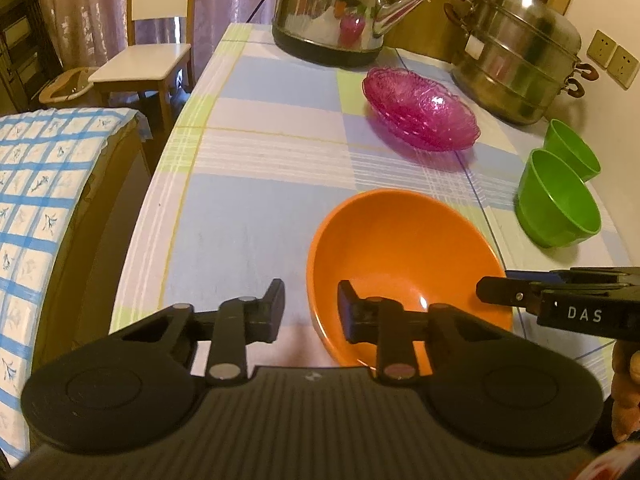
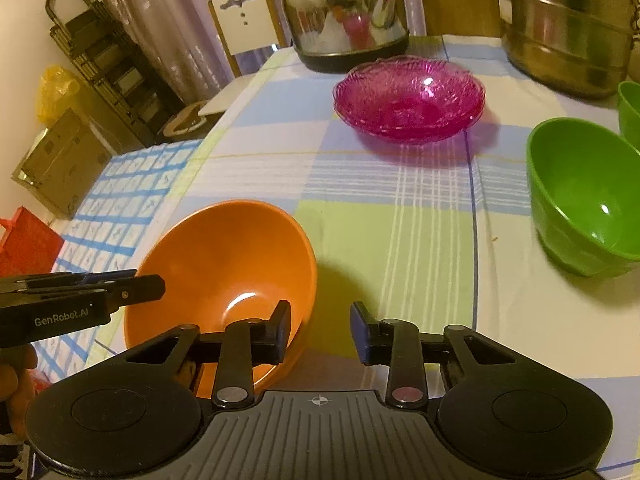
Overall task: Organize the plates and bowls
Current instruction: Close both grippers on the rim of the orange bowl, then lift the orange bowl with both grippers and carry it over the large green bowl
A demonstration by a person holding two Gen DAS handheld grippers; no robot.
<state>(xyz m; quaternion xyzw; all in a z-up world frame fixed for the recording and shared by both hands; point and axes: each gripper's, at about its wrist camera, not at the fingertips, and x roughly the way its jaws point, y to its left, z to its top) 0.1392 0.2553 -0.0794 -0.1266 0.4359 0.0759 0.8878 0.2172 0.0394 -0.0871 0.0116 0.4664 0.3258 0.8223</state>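
An orange bowl (image 1: 400, 252) sits on the checked tablecloth at the near edge; it also shows in the right wrist view (image 2: 228, 256). My left gripper (image 1: 311, 310) is open, its jaws straddling the bowl's left rim. My right gripper (image 2: 320, 332) is open, straddling the bowl's right rim; it shows from the side in the left wrist view (image 1: 520, 292). A stack of pink glass plates (image 1: 420, 110) (image 2: 408, 98) lies farther back. Two green bowls (image 1: 560, 200) (image 2: 584, 192) stand at the right.
A steel kettle (image 1: 336, 8) and a steel steamer pot (image 1: 520, 60) stand at the table's far side. A white chair (image 1: 148, 60) stands beyond the table's left edge. A blue-checked cloth (image 1: 36, 200) covers furniture on the left.
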